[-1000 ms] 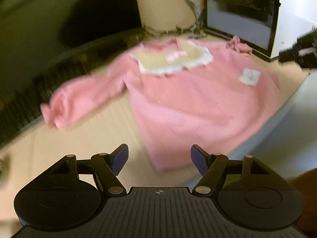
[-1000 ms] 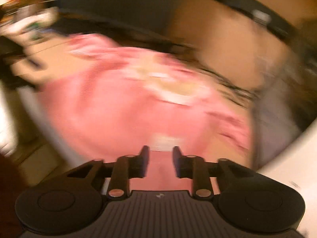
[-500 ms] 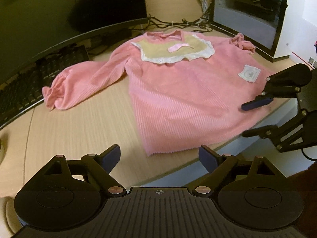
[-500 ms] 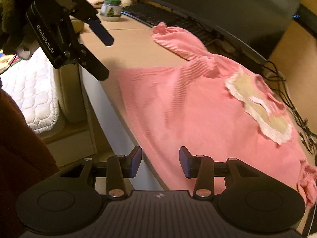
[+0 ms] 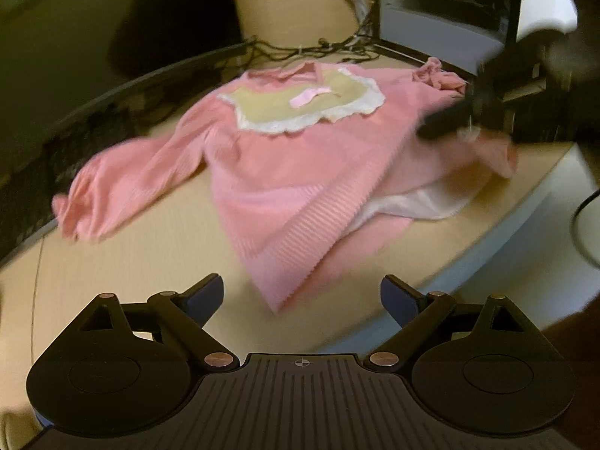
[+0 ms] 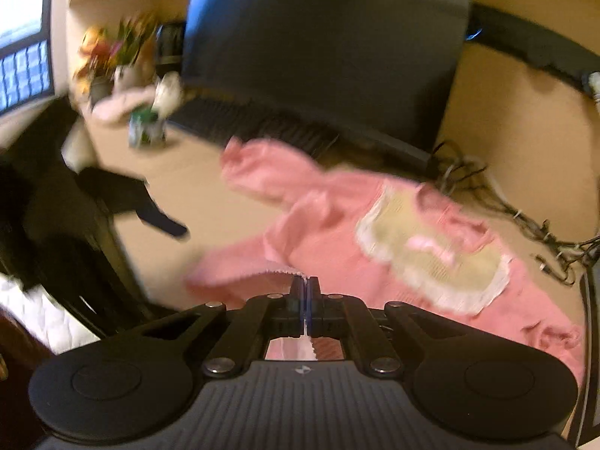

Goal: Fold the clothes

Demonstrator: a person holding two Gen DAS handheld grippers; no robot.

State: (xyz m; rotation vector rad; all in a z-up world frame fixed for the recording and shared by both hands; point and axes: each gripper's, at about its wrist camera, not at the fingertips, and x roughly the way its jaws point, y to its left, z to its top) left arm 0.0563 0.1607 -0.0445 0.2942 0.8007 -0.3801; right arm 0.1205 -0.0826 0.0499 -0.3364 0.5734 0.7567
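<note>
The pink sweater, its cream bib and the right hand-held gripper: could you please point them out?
pink sweater (image 5: 292, 172): left wrist view, chest panel.
cream bib (image 5: 300, 107): left wrist view, centre.
right hand-held gripper (image 6: 306, 292): right wrist view, between closed fingertips.

One pink sweater (image 5: 285, 172), two tools (image 5: 302, 296) (image 6: 304, 292), one keyboard (image 6: 247, 123), one monitor (image 6: 322, 48).

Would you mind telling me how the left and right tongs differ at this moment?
The left tongs are spread wide open and hold nothing; the right tongs are shut on the hem of the pink ribbed sweater. The left ones hover short of the sweater; the right ones lift its edge, baring the white lining. Both are black with blue pads.
</note>
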